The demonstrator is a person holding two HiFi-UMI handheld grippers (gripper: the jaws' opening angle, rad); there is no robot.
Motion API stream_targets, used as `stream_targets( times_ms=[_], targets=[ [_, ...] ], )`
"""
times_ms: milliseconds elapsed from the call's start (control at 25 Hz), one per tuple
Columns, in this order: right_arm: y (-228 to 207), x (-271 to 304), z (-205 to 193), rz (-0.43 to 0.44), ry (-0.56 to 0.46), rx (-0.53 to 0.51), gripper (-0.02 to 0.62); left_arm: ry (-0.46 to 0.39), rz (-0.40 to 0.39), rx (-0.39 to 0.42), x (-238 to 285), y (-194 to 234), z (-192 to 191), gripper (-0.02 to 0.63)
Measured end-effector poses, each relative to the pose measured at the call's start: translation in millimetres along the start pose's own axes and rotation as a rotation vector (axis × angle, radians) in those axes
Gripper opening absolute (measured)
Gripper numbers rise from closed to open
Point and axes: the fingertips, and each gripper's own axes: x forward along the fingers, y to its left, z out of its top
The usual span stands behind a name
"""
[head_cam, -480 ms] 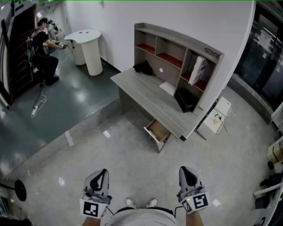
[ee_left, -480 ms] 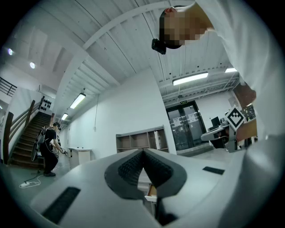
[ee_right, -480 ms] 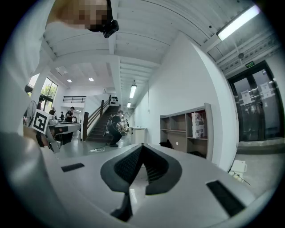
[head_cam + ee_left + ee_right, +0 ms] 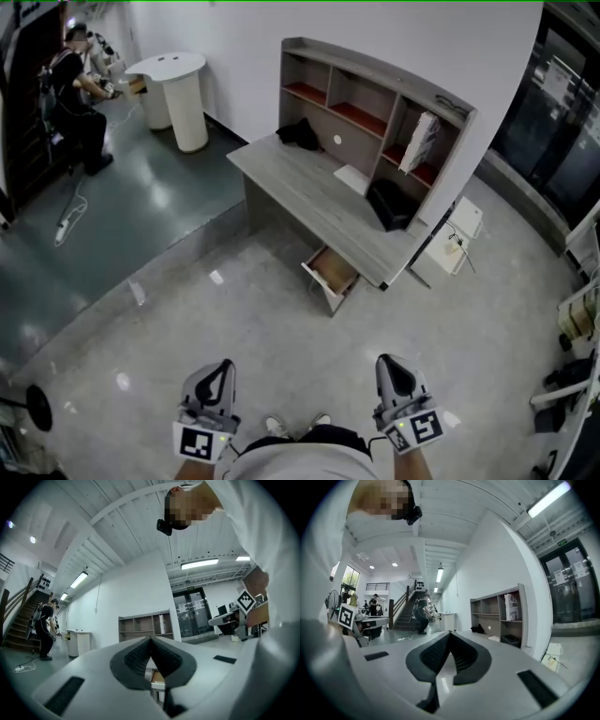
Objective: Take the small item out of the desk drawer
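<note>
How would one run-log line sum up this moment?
left gripper: shut, empty | right gripper: shut, empty | desk drawer: open, far ahead, untouched

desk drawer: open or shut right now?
Open. In the head view the drawer sticks out from under the desk, with its light wooden inside exposed. Whether anything lies in it is too small to tell.
</note>
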Motion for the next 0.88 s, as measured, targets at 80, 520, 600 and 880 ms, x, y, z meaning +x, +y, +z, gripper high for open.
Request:
stream_targets(
  times_ms=[80, 520, 600, 880],
  targets=[
    [0, -1, -4, -0.023, 0.012, 0.006, 0.023, 0.01, -0.027, -0.009, 6, 0, -9, 0.017],
    [-81, 40, -42, -0.108, 0.082, 0.038, 0.023, 0.115, -0.158, 0.007, 109, -24, -66, 0.017],
    [-104, 66, -45, -0.089, 0.07, 0.051, 0.023, 0.142, -0.158, 0.031, 137, -23, -75, 0.017],
    [-199, 154, -34, -0.016, 0.042, 0.08, 0.023, 0.227, -0.118, 0.103, 247, -18, -85, 0.018]
  ],
)
